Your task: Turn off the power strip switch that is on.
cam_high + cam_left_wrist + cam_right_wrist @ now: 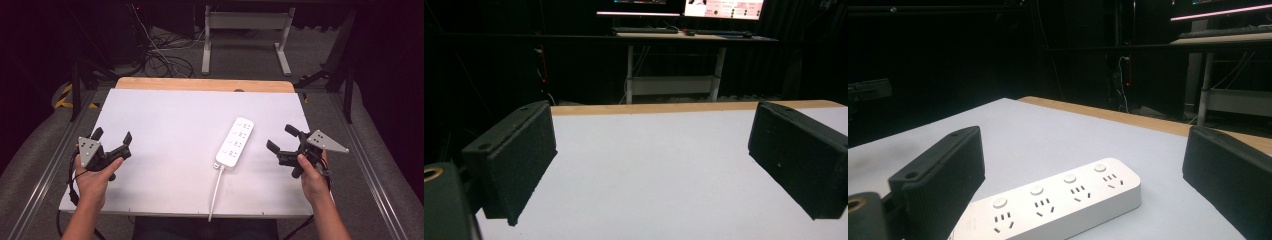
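At the left edge of the white counter (165,125) we see the left tongs (113,135) held in the person's left hand (94,176), jaws spread wide and holding nothing. In the left gripper view the same tongs (651,160) frame only bare counter surface between the two black jaws, with the wooden far edge beyond them.

Moving right, past the middle of the counter, we find a white power strip (235,142) lying flat and angled, its far end tipped toward the right. Its white cable (215,192) runs from the near end down over the counter's front edge.

Near the right edge, the right tongs (283,139) sit in the person's right hand (312,176), jaws also wide apart and empty, pointing toward the strip without touching it. In the right gripper view the power strip (1058,200) lies between and just ahead of the spread jaws of the tongs (1083,180), four outlets with round buttons facing up.
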The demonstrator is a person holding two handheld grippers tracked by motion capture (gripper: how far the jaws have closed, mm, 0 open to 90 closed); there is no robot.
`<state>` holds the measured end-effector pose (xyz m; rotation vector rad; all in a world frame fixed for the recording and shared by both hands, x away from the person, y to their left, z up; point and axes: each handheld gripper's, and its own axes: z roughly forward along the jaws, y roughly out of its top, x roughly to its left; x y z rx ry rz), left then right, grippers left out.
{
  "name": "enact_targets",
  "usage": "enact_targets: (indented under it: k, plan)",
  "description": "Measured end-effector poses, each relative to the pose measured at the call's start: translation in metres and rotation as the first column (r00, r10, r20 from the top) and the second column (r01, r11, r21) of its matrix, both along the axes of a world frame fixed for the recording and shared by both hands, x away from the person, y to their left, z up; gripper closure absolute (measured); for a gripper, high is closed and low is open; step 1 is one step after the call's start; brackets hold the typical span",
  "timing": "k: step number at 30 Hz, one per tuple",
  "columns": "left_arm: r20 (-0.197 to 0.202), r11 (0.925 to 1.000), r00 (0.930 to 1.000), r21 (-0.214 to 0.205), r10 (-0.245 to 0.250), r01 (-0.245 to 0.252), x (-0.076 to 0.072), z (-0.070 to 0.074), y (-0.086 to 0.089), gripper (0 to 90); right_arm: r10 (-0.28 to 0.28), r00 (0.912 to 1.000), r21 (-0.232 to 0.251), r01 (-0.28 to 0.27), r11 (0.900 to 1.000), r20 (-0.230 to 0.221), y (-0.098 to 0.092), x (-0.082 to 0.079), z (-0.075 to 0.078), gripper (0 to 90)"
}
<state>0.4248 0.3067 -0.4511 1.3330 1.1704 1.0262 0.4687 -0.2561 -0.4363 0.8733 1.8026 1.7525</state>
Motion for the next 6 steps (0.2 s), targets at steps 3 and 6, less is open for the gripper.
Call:
enact_targets:
  k: [3,6]
  plan:
    - [-0.001,1.0,1.0,0.0,0.001,-0.001,0.0013,-0.0005,0.0,5.8,0.001,1.0,0.003,-0.001,1.0,-0.003,-0.0001,0.0011,-0.0007,3.6]
    - [-0.008,1.0,1.0,0.005,0.002,-0.002,0.0011,-0.0016,0.001,5.8,0.003,1.0,0.004,-0.003,1.0,-0.008,0.0001,0.0035,-0.0017,3.6]
